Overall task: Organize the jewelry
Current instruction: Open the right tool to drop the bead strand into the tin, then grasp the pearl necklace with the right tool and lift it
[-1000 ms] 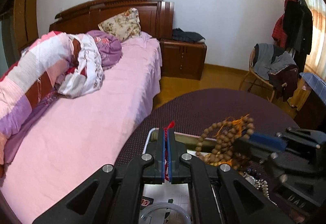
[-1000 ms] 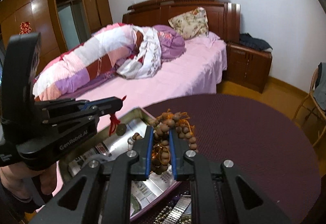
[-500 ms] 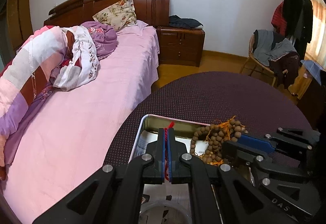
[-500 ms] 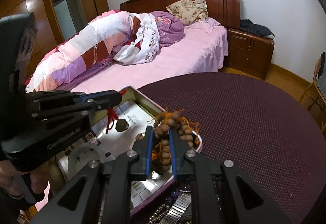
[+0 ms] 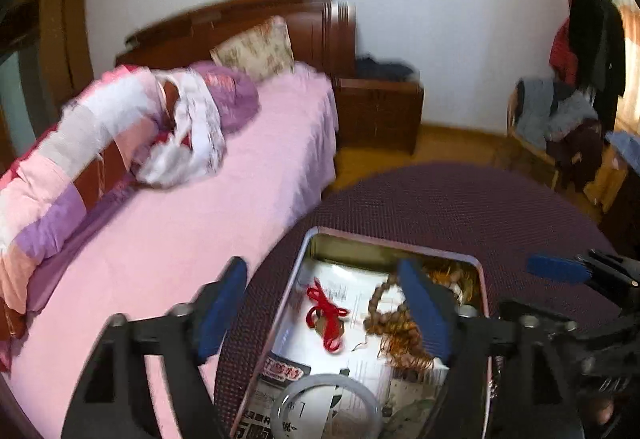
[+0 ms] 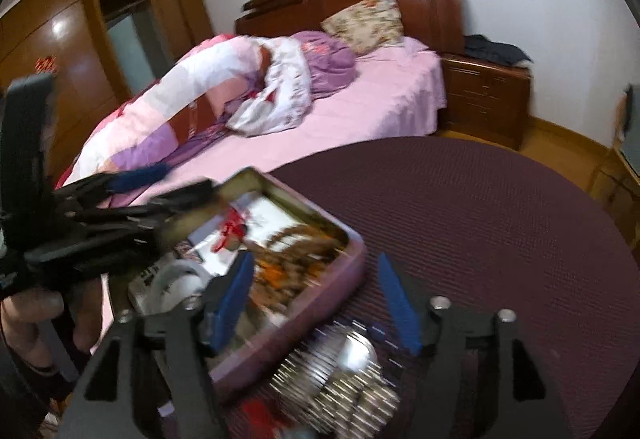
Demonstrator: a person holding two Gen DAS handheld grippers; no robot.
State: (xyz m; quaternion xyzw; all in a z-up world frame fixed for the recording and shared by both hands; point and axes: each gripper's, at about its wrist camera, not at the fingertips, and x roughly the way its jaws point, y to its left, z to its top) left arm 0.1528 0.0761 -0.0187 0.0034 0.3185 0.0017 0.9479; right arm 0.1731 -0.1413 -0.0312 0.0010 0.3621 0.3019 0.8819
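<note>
Red cord charm (image 5: 326, 313) and wooden bead string (image 5: 390, 319) lying loose in tin box (image 5: 482, 279) on round table (image 5: 460, 199). Left gripper (image 5: 320, 313) just spread wide, empty. Right gripper (image 6: 316, 299) just opened, holding nothing.

Both tongs, left tongs (image 5: 324, 313) and right tongs (image 6: 316, 299), are black with blue pads (image 5: 420, 313) and silver screws (image 6: 440, 302).

Tin (image 5: 308, 259): on the table (image 5: 460, 207), near its left edge, under my two grippers.
In the tin: cord charm (image 5: 326, 313) left, beads (image 5: 394, 319) right, ring (image 5: 330, 405) nearest me.
Bed (image 5: 224, 207): left, beyond the table.
Metal bands (image 6: 344, 387): on the table, right of the tin.
</note>
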